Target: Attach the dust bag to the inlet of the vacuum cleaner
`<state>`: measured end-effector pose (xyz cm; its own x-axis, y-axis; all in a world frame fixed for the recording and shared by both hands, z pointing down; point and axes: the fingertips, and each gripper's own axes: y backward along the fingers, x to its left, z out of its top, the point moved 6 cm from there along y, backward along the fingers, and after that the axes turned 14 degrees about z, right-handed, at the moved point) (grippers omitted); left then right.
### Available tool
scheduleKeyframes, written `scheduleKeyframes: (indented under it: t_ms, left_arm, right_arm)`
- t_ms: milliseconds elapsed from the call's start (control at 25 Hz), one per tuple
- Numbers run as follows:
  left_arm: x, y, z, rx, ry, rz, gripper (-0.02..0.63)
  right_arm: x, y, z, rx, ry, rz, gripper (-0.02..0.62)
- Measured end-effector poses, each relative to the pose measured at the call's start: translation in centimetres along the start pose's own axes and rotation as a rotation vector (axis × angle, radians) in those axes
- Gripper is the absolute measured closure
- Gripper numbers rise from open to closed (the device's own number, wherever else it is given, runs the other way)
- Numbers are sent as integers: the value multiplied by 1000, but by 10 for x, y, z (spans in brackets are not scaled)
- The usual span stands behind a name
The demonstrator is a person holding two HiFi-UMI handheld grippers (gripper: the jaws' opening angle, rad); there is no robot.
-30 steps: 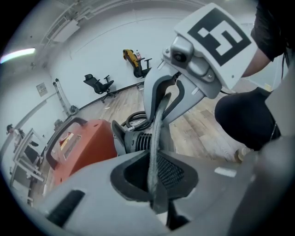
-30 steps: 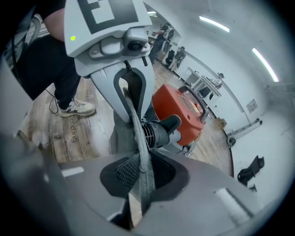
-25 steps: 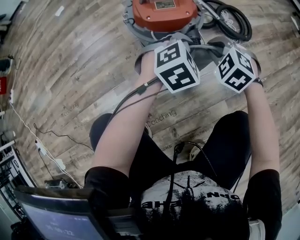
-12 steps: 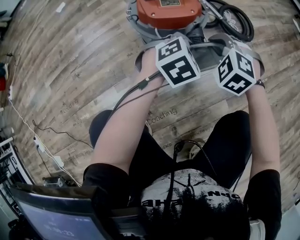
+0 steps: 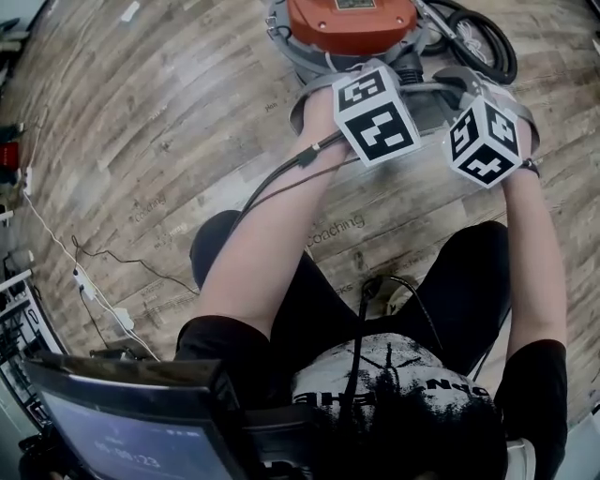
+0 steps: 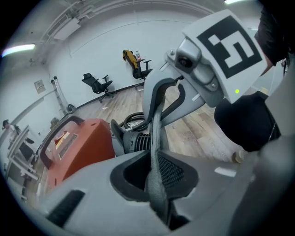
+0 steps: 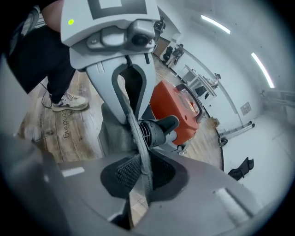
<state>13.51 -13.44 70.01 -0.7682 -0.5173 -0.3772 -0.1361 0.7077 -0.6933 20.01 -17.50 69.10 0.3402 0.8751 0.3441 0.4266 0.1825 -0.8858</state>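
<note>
The orange vacuum cleaner (image 5: 349,19) stands on the floor in front of me, with its black ribbed inlet (image 7: 159,129) pointing toward my hands. Both grippers hold the grey dust bag (image 5: 433,94) stretched just before that inlet. In the left gripper view my left gripper (image 6: 154,182) is shut on a thin edge of the bag (image 6: 156,138). My right gripper (image 7: 140,177) pinches another part of the bag's rim (image 7: 133,129). In the head view, the marker cubes (image 5: 377,112) (image 5: 486,141) hide both sets of jaws.
A black hose (image 5: 478,42) lies coiled to the right of the vacuum. My knees and a shoe (image 7: 69,102) are close behind the bag on the wooden floor (image 5: 141,141). Cables (image 5: 94,281) and a laptop (image 5: 141,422) sit at the lower left.
The head view has shifted slightly, so everything sits further right. Both grippers keep their hold on the bag's rim near the inlet, with hardly any movement.
</note>
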Motion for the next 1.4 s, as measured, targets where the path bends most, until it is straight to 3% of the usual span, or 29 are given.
scheduleKeyframes:
  t_ms: [200,400,560,840,1040,1280,1400]
  left_arm:
    - [2,1,-8,21,23,-18,572]
    - [1,1,10,-24,-6,-7,566]
    - [1,1,15,-43,-22,8,561]
    - [4,0,2,16,58,-42,566]
    - [3,-2,10,-10,17,-20,565]
    - [2,0,6,-15,17,-9,551]
    - [4,5,4,-27,29,4,512]
  right_arm:
    - [3,5,14,31,66,-28,555]
    - [1,-4,-13,-65,-89,22,555]
    - [2,-11,-18,-52,-141,42,555]
    - [-2,1,4,14,-15,3,557]
    - [1,-4,-12,-52,-99,11,558]
    - [2,-7,-10,-71,-102,-11,549]
    - [2,-4,-10,-116,-95,-37,478]
